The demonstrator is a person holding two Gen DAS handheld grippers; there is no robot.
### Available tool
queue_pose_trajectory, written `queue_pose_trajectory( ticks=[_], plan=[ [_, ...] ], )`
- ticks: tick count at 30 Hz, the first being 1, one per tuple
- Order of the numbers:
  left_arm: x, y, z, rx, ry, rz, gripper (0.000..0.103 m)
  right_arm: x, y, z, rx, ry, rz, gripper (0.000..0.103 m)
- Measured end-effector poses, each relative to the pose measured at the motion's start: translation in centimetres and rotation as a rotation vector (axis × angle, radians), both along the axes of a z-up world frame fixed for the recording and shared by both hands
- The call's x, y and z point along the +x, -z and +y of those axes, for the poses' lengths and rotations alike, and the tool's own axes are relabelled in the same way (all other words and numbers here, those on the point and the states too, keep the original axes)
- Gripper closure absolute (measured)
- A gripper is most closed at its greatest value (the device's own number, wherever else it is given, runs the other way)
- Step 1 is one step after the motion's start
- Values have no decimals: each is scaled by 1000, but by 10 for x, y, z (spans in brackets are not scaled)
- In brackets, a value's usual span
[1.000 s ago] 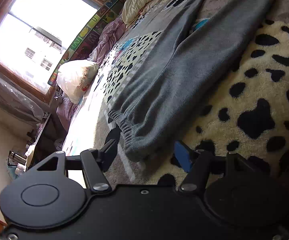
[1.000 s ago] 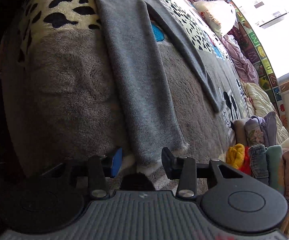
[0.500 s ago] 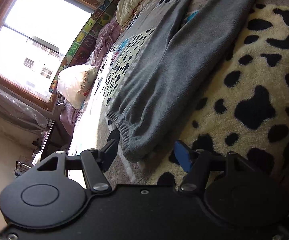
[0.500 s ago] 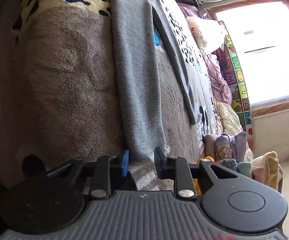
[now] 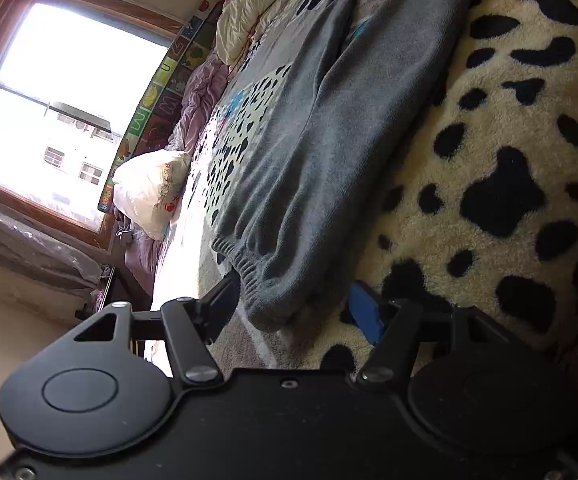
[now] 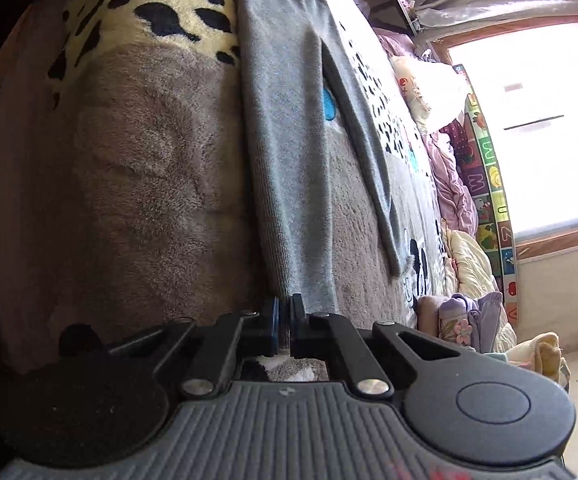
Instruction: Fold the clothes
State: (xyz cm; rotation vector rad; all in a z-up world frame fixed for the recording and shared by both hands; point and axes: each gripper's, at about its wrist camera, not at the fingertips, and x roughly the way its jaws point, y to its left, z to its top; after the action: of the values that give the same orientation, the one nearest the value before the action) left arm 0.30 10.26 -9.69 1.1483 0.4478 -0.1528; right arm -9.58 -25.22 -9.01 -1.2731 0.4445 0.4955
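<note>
A bed (image 5: 509, 152) fills both views, covered by a plush blanket (image 6: 137, 184) in cow-spot and taupe patches. Gray pants (image 5: 329, 132) lie stretched flat along it, legs slightly parted, the elastic waistband (image 5: 257, 268) toward the left wrist camera and a leg cuff toward the right one. A bright window (image 5: 69, 116) stands beyond the far side of the bed, with an alphabet mat (image 6: 493, 200) propped below it, crumpled pink bedding and a white pillow (image 5: 149, 192). Folded clothes (image 6: 473, 320) are stacked near the bed's end. The left tongs (image 5: 289, 308) are spread wide, straddling the waistband corner without pinching it. The right tongs (image 6: 284, 322) are pressed together on the leg cuff (image 6: 305, 292).
</note>
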Motion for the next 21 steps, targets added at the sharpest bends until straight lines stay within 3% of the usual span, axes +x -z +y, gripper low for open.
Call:
queue_pose_trajectory(
  ticks=[3,4,5,7,9,14,21],
  plan=[
    [8,6,2,48,5,-9,50,14,-11,-5,37,25,-18,98],
    [11,8,4,57,6,-3,59,18,-14,-6,46,31,-18,98],
    [12,7,6,53,7,-1,79,22,-16,-7,54,38,-18,98],
    [13,2,7,24,8,-16,92,33,-23,-8,75,48,-23,98],
    [12,-12,10,-48,0,-43,95,45,-30,-10,98,57,-28,98],
    [34,-55,22,-320,-71,-32,97,83,-58,-16,163,90,-51,98],
    [85,-87,29,-571,-166,-20,98,157,-101,-18,249,142,-70,98]
  ],
)
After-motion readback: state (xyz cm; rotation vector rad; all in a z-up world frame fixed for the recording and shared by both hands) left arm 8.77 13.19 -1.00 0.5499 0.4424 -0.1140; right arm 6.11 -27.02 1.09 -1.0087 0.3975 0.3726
